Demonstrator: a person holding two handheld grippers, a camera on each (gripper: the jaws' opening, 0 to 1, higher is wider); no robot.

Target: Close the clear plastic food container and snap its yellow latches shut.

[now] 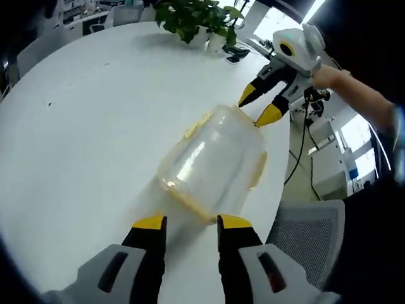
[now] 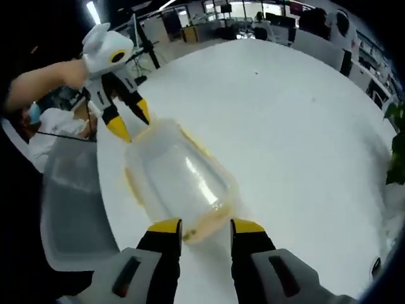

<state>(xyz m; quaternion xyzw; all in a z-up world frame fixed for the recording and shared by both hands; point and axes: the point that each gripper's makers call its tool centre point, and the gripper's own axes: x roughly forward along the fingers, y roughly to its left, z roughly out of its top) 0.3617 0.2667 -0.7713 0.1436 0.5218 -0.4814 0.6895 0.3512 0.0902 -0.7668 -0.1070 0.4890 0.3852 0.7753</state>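
Note:
The clear plastic container (image 1: 212,164) lies on the white table (image 1: 82,126) with its lid on top. Yellow latches (image 1: 190,132) show along its rim, and I cannot tell whether they are snapped. My left gripper (image 1: 192,223) is open at the container's near end, its yellow-tipped jaws level with the rim. My right gripper (image 1: 258,107) is open at the opposite end, tips right at the edge. From the right gripper view, the container (image 2: 180,180) sits just past my open right gripper (image 2: 207,227), and the left gripper (image 2: 131,120) stands open at the other end.
A potted plant (image 1: 196,19) stands at the table's far side. A grey chair (image 1: 310,234) sits just off the table edge beside the container and appears again as the chair (image 2: 69,209). A person's arm (image 1: 354,88) holds the right gripper. Wide bare tabletop (image 2: 304,126) lies beyond.

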